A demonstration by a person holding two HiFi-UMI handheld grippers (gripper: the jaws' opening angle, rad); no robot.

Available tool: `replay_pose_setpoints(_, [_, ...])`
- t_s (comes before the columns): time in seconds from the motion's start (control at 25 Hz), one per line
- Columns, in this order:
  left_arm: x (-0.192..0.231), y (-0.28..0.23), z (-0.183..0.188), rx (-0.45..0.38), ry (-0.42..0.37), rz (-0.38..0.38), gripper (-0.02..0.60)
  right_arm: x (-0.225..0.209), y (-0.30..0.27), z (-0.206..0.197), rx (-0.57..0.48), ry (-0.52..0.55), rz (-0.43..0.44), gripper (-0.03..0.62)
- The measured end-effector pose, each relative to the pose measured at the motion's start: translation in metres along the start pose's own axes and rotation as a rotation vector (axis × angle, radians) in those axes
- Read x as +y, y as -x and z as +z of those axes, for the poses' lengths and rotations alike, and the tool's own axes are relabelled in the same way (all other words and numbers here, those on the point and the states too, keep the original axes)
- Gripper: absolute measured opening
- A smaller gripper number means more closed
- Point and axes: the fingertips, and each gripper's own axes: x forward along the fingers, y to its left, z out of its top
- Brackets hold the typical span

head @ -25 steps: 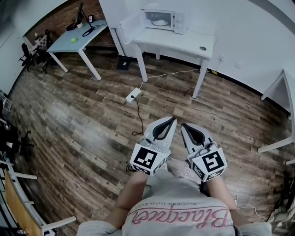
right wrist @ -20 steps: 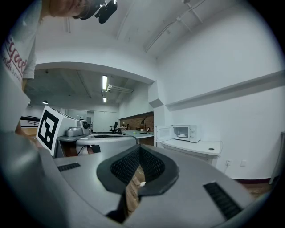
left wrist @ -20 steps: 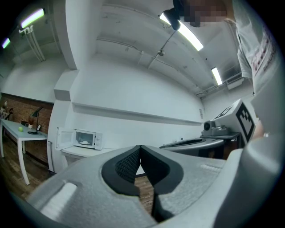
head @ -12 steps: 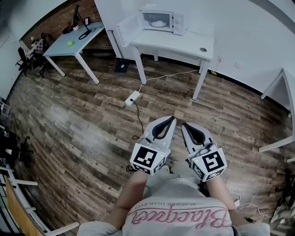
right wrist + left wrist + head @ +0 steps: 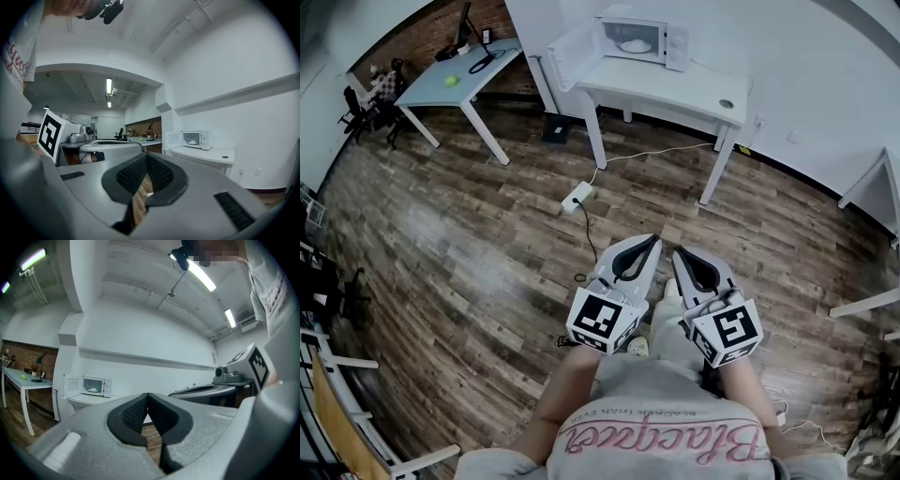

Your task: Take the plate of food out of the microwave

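Far ahead, the white microwave (image 5: 645,41) stands on a white table (image 5: 675,89) with its door (image 5: 572,54) swung open to the left. A plate of food (image 5: 635,45) sits inside it, also seen as a small pale plate (image 5: 93,390) in the left gripper view and as the plate (image 5: 192,142) in the right gripper view. My left gripper (image 5: 649,242) and right gripper (image 5: 680,253) are held side by side close to my body, over the wooden floor, far from the table. Both are shut with nothing between the jaws.
A grey-blue desk (image 5: 464,75) with a green ball (image 5: 450,82) and a lamp stands at the back left, with office chairs beside it. A power strip (image 5: 577,197) and its cable lie on the floor between me and the table. Another white table (image 5: 877,187) is at the right.
The grippers stay shut and side by side. The view has swayed slightly, and the microwave table sits a little lower and to the right in the picture.
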Motion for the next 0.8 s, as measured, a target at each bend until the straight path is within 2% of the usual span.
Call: replay_pose_setpoints(0.8, [0.048,-0.054,0.011,-0.019,-0.003,0.027,0.007,-0.051,-0.063,0.018,-0.028,0.010,0.023,0.011])
